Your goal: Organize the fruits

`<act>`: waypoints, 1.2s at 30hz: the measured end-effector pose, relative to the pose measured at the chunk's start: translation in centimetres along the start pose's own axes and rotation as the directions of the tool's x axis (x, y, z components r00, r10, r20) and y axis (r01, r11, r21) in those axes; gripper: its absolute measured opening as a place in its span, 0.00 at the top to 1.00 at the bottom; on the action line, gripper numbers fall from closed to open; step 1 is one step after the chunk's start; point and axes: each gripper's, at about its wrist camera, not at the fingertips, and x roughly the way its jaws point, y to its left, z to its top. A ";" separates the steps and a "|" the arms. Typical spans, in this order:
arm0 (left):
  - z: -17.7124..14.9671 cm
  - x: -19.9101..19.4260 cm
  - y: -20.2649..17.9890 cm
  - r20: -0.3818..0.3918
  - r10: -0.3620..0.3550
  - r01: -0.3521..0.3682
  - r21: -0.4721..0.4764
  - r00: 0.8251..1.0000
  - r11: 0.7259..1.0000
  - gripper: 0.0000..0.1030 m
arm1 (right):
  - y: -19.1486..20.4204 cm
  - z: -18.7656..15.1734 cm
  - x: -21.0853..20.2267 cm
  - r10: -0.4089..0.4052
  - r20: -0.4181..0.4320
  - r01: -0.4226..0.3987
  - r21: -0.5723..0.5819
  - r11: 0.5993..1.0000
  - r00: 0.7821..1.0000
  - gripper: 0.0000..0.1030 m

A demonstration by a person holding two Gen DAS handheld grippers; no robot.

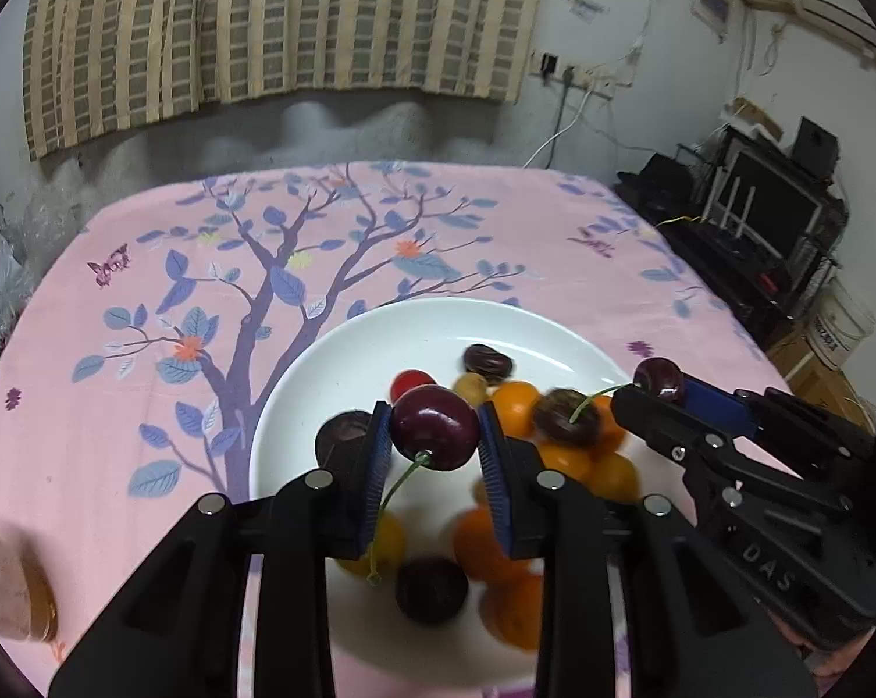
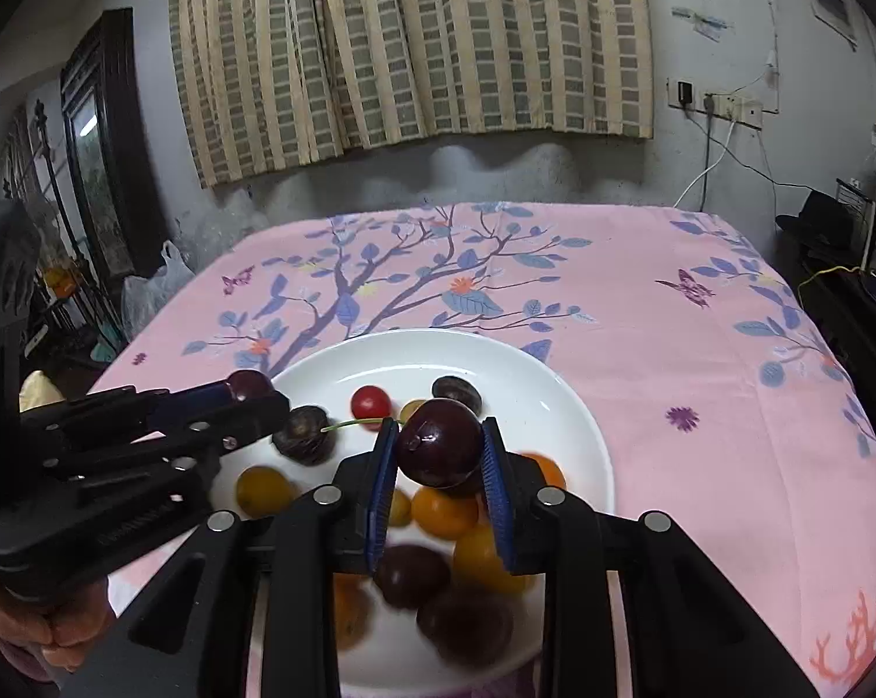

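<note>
Two dark cherries lifted clear of the mixed heap, one per gripper, presumably for sorting by kind. Left gripper (image 1: 435, 436) clamped narrowly on a dark cherry (image 1: 435, 427), green stem (image 1: 400, 480) dangling below the blue pads; right gripper (image 2: 438, 453) pinched likewise on another dark cherry (image 2: 440, 449), held by the body rather than the stem, likely for a firmer hold. Both poised above a white plate (image 1: 415, 328) heaped with more cherries, orange and yellow cherry tomatoes (image 2: 444, 509) and one red tomato (image 2: 371, 401). Beneath, a desk under a pink cloth (image 2: 641, 302) printed with a blue-leaved tree and butterflies. Beyond, a striped checked curtain (image 2: 415, 41), a grey wall with sockets and cables, a dark shelf unit (image 1: 775, 221) at the side.
</note>
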 end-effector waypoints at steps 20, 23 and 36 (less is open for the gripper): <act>-6.2 -7.4 1.0 0.082 0.142 -0.140 -0.035 0.986 0.990 0.05 | 2.1 -6.4 -8.8 -0.067 0.110 0.078 -0.094 0.993 0.992 0.04; -9.6 -9.6 0.2 0.104 0.139 -0.138 -0.015 0.985 0.990 0.05 | 1.5 -9.3 -9.8 -0.085 0.101 0.091 -0.052 0.995 0.991 0.04; -15.3 -12.0 -0.5 0.119 0.200 -0.207 0.052 0.973 0.977 0.05 | 1.0 -14.4 -11.5 -0.043 0.037 0.042 0.007 0.999 0.998 0.04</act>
